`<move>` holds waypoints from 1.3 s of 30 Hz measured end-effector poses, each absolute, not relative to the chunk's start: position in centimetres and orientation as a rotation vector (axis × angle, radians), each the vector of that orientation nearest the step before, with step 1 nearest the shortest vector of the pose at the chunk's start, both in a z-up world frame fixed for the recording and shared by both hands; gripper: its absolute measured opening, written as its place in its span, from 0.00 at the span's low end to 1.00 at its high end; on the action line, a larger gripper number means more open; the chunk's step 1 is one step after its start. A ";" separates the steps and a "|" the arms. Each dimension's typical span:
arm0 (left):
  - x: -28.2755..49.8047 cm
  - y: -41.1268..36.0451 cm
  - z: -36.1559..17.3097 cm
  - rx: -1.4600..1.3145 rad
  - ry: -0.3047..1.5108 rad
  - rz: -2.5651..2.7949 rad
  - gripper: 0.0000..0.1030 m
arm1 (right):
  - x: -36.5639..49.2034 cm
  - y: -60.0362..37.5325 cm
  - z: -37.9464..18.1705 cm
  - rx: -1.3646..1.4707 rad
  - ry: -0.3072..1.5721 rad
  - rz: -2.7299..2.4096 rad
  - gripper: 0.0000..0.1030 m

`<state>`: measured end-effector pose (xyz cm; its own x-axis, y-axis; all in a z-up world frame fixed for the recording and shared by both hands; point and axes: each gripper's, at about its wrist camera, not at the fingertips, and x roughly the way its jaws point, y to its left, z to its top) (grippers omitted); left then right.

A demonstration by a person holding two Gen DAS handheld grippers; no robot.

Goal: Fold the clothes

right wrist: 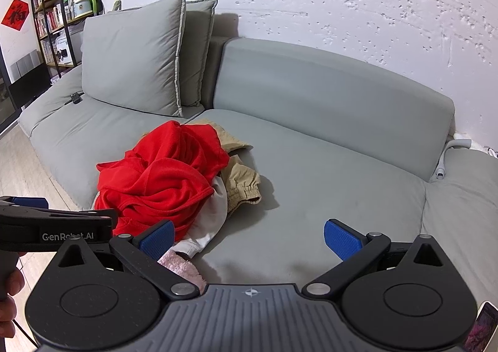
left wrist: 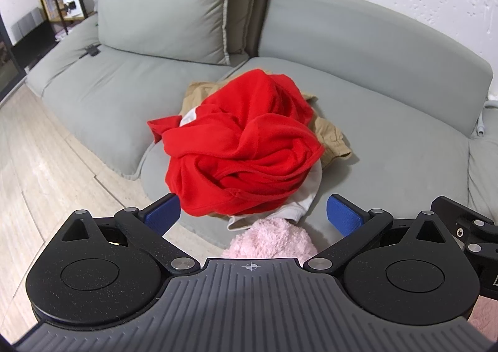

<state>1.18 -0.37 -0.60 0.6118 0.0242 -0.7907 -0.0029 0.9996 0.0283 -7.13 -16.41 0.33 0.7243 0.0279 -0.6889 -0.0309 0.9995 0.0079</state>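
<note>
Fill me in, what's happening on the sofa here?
A person holds a two-finger gripper in each hand, facing a heap of unfolded clothes on the grey sofa. The left gripper and right gripper both have open jaws and hold nothing. The red garment lies crumpled on top, over khaki trousers and a white garment, with a pink fluffy item at the near edge. Folding has not started.
</note>
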 end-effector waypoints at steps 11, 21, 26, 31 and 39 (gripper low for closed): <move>1.1 -0.2 -0.7 0.021 0.923 0.022 1.00 | -7.0 -16.5 0.2 -0.003 0.769 0.036 0.99; 1.5 0.4 -1.5 -0.005 0.928 0.017 1.00 | -6.2 -16.9 -0.5 0.001 0.785 0.040 0.99; 1.8 1.2 -2.3 -0.020 0.944 0.002 0.97 | -5.6 -16.5 -1.2 0.005 0.783 0.048 0.99; 2.0 1.8 -3.1 -0.016 0.937 -0.018 0.96 | -4.9 -15.8 -1.8 0.014 0.735 0.061 0.99; 3.1 3.5 -4.8 -0.074 0.909 0.004 0.97 | -3.2 -14.7 -2.9 0.015 0.606 0.075 0.99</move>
<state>3.06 3.53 -4.82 0.6144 -0.0276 -0.7885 -0.0350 0.9974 -0.0622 -3.18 -14.70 -2.87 0.8192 0.0746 -0.5686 -0.0657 0.9972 0.0362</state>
